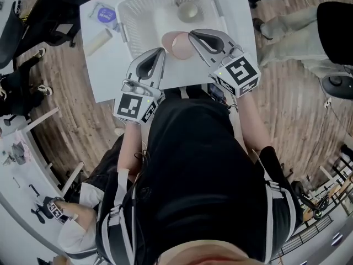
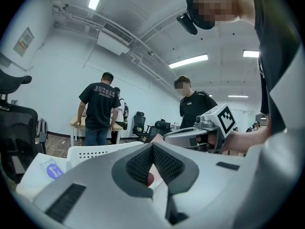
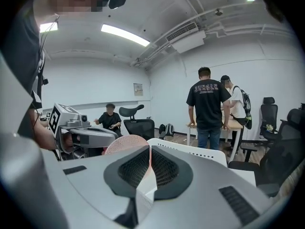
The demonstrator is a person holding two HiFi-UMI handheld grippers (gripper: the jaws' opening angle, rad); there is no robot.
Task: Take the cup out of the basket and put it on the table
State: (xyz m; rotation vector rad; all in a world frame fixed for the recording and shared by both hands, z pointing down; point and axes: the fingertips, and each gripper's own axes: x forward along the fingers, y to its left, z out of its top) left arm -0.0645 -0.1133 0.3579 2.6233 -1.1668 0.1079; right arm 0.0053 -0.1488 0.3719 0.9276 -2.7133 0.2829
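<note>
A white slotted basket (image 1: 126, 15) stands on the white table (image 1: 110, 76). A cream cup (image 1: 187, 11) lies inside it at the far side. A pink cup (image 1: 179, 44) is tilted at the basket's near edge. My right gripper (image 1: 192, 34) is shut on that pink cup's rim. In the right gripper view the pink cup (image 3: 125, 143) bulges just left of the closed right gripper (image 3: 148, 149), with a pink sliver between the pads. My left gripper (image 1: 161, 51) is shut with nothing held, its tip just left of the pink cup. The left gripper view shows the left gripper (image 2: 152, 147) closed, with the right gripper ahead of it.
On the table left of the basket lie a blue-lidded round tub (image 1: 106, 14) and a cream cylinder (image 1: 98, 41). Office chairs (image 1: 49, 15) and seated legs (image 1: 287, 26) flank the table. People stand in the background (image 3: 209, 109).
</note>
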